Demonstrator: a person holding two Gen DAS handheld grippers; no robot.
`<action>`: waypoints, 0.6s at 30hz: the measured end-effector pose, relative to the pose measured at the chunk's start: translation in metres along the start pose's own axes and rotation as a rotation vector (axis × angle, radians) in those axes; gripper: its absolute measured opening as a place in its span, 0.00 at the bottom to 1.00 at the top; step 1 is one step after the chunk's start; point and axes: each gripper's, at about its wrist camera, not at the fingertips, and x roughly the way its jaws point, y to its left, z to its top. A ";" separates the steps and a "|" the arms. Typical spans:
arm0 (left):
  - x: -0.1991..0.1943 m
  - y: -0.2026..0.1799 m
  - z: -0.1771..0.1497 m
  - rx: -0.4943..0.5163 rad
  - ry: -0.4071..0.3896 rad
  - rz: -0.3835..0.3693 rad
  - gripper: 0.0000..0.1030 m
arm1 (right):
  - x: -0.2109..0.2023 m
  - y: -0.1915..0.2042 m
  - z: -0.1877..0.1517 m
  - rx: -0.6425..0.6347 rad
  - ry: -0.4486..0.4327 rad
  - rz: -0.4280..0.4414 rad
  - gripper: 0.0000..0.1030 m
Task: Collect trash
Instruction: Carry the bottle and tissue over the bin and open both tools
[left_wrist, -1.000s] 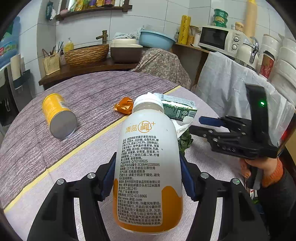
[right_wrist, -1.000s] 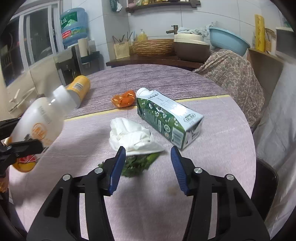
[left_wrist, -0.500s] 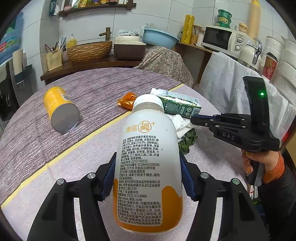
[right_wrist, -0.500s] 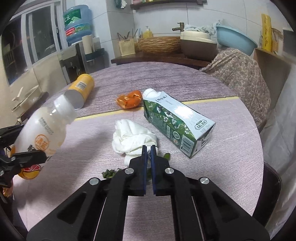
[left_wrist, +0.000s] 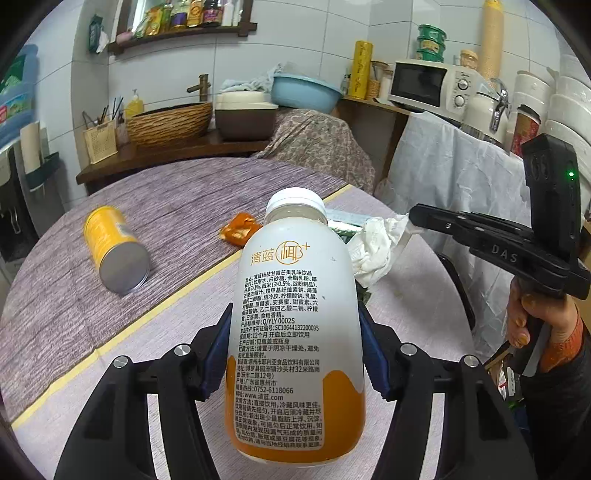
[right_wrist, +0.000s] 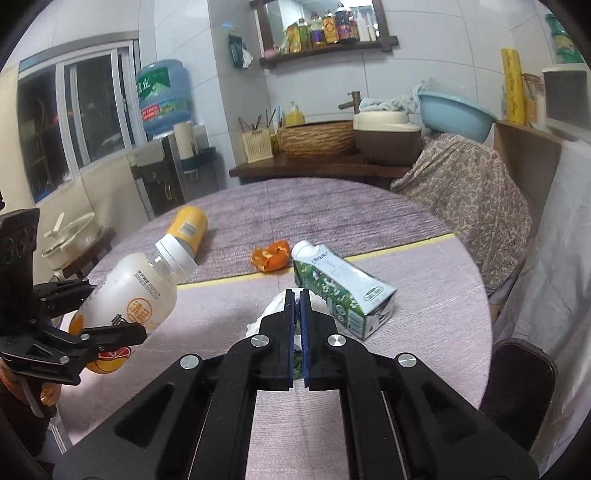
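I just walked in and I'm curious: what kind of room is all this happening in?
Most likely a home kitchen with a dining table: a microwave on a side counter, a shelf of sauce bottles on a tiled wall, and a water dispenser jug by the window.

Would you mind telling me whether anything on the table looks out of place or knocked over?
Yes: a yellow can and a green milk carton lie on their sides on the table, with orange peel between them.

The right gripper (right_wrist: 297, 295) now sits clamped on the crumpled tissue (left_wrist: 373, 247), lifting it off the table (right_wrist: 424, 280); a second ago it gaped.
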 end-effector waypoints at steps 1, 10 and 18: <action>0.000 -0.004 0.003 0.006 -0.003 -0.005 0.59 | -0.008 -0.003 0.000 0.006 -0.013 -0.007 0.03; 0.025 -0.056 0.025 0.062 0.005 -0.151 0.59 | -0.055 -0.056 -0.020 0.090 -0.060 -0.161 0.03; 0.077 -0.130 0.047 0.128 0.087 -0.297 0.59 | -0.096 -0.135 -0.060 0.217 -0.047 -0.407 0.03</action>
